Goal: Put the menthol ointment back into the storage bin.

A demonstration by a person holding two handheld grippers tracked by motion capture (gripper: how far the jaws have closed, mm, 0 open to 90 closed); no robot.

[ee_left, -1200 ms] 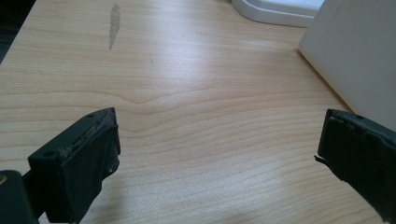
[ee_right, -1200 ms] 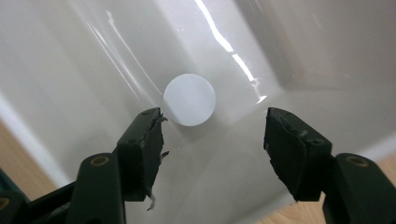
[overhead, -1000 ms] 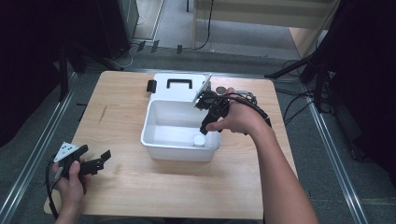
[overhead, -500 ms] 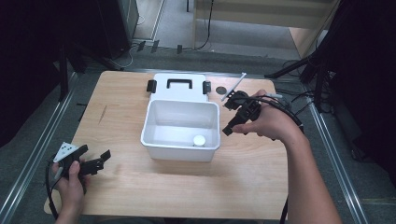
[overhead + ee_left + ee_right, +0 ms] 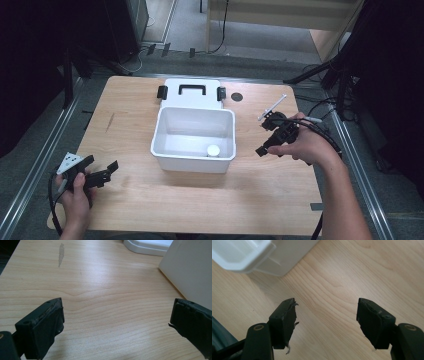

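Note:
A white open box [image 5: 194,161] stands mid-table, with a small round white piece [image 5: 213,150] lying on its floor near the front right corner. My right gripper [image 5: 263,136] hovers over bare wood to the right of the box. Its jaws have just been opening and stand open with nothing between them [image 5: 325,312]. The box's corner [image 5: 282,257] shows at the upper left of the right gripper view. My left gripper [image 5: 101,163] rests near the table's front left, open and empty [image 5: 117,312], aimed at the box's wall [image 5: 190,267].
The box's white lid [image 5: 192,102], with a black handle and two black latches, lies flat behind the box. A small dark round hole [image 5: 237,96] sits in the wooden tabletop [image 5: 200,200] beside it. Metal rails run along both table sides.
My right gripper has come up out of the box and moved right, away from it. The round white piece stays on the box floor. The left gripper has not moved.

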